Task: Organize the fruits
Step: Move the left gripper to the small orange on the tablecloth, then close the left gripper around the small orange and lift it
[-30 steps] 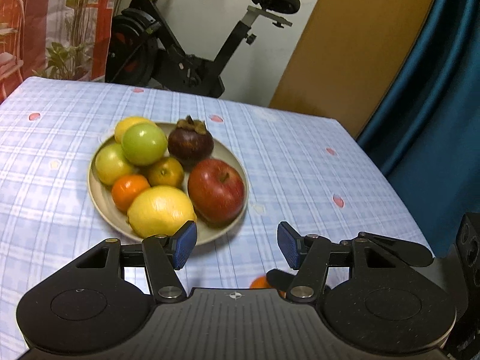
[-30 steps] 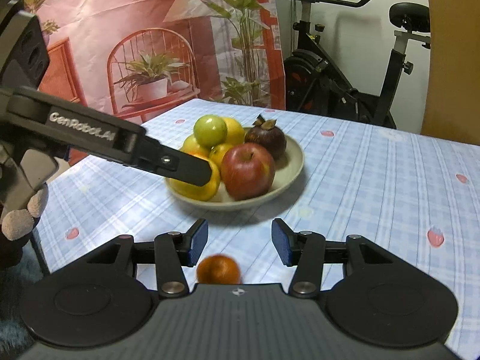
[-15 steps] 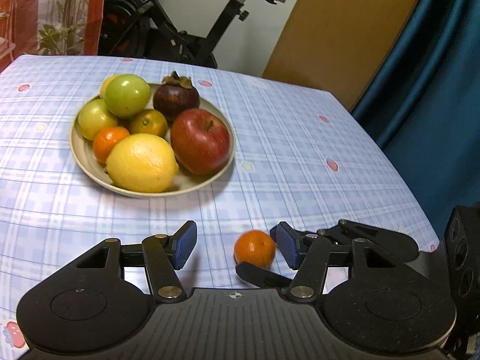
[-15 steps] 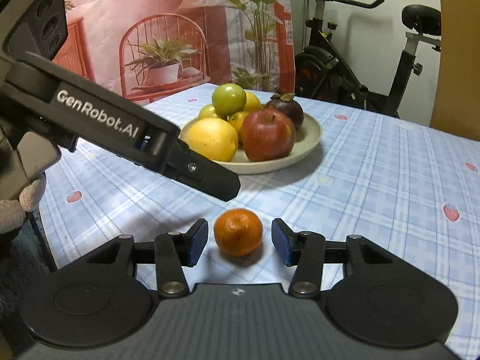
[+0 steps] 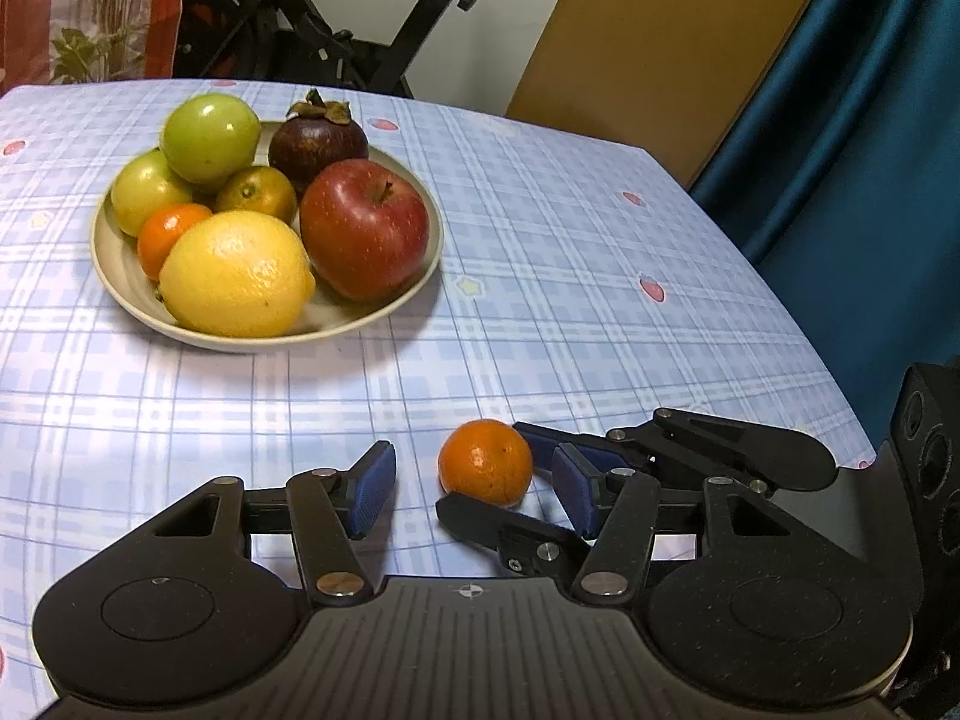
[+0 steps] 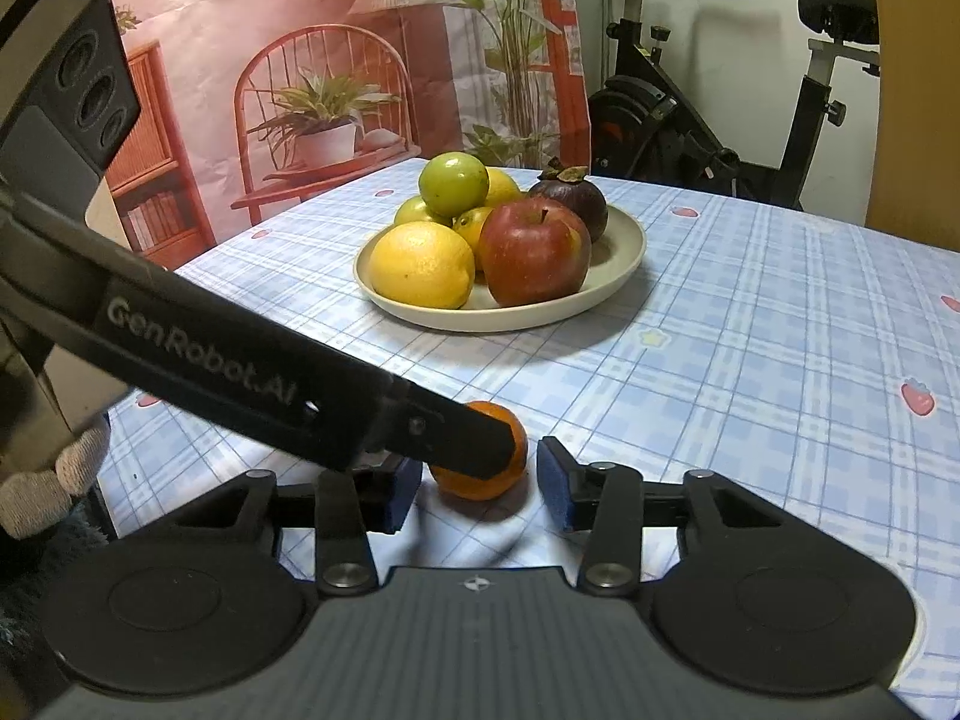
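Plate far left, piled with fruit. Loose tangerine near edge, on cloth between right gripper pads, jaws just closing, no pinch visible. Left gripper spread, empty. Tangerine light, soft-skinned, rolls: grip its widest middle, gently.

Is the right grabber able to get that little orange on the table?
Probably yes: the orange sits between the jaws of the right gripper, which have just been closing. The left gripper crowds close beside it.
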{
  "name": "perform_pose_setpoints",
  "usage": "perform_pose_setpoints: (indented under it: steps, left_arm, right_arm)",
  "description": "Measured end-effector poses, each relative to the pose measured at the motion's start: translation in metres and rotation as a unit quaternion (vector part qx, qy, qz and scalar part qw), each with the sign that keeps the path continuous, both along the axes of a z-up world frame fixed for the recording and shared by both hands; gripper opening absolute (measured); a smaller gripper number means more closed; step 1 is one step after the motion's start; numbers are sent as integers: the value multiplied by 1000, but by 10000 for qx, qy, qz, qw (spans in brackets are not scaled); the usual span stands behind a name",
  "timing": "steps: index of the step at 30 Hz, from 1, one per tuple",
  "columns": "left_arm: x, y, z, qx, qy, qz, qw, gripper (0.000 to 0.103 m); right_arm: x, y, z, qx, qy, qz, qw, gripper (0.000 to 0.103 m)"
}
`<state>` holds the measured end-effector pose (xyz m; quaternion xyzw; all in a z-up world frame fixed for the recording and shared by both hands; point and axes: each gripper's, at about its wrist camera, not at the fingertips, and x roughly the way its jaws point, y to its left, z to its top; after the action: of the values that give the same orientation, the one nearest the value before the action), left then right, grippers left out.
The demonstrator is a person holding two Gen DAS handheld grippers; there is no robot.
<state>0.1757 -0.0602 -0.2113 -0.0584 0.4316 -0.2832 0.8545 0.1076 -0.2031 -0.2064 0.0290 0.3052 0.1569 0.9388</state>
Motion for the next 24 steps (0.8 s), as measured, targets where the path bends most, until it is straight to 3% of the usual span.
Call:
perform_pose_setpoints:
  steps: [11,24]
  left_arm:
    - [4,-1,-6,-210,108,-46,9997,42]
    - [3,3,-6,-284,120,-23,9995,38]
  right_arm:
    - [1,-2,0,141,31,15,9999,40]
    - [1,-3,-1,171,61,20,9998,40]
